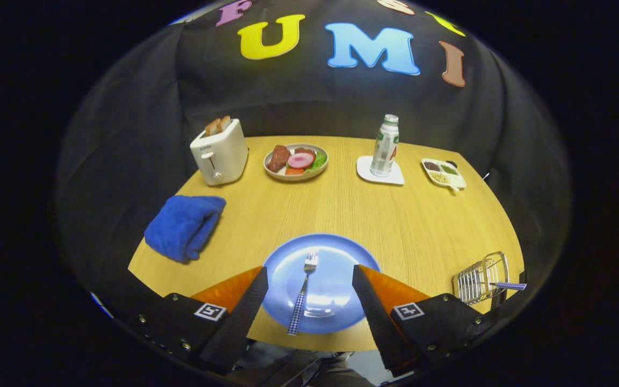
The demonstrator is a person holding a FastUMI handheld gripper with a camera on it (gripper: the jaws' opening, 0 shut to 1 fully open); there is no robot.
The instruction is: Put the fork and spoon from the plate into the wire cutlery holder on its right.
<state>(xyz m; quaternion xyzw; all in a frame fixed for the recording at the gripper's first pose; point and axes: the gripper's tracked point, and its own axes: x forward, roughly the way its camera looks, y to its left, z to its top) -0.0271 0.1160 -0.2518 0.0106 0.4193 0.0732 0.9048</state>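
Observation:
A blue plate (336, 252) lies at the table's near edge, between my two fingers. On it rests a fork (302, 291) with a blue checked handle, tines pointing away from me and handle end hanging over the plate's near rim. My gripper (310, 271) is open, with its fingers spread wide to either side of the plate and nothing held. To the right of the plate stands the wire cutlery holder (480, 278). A blue checked handle (509, 285) sticks out of it to the right.
A folded blue cloth (185, 226) lies left of the plate. Along the table's far side stand a white toaster (219, 152) with bread, a plate of food (296, 160), a bottle (385, 145) on a white coaster, and a small divided dish (443, 172).

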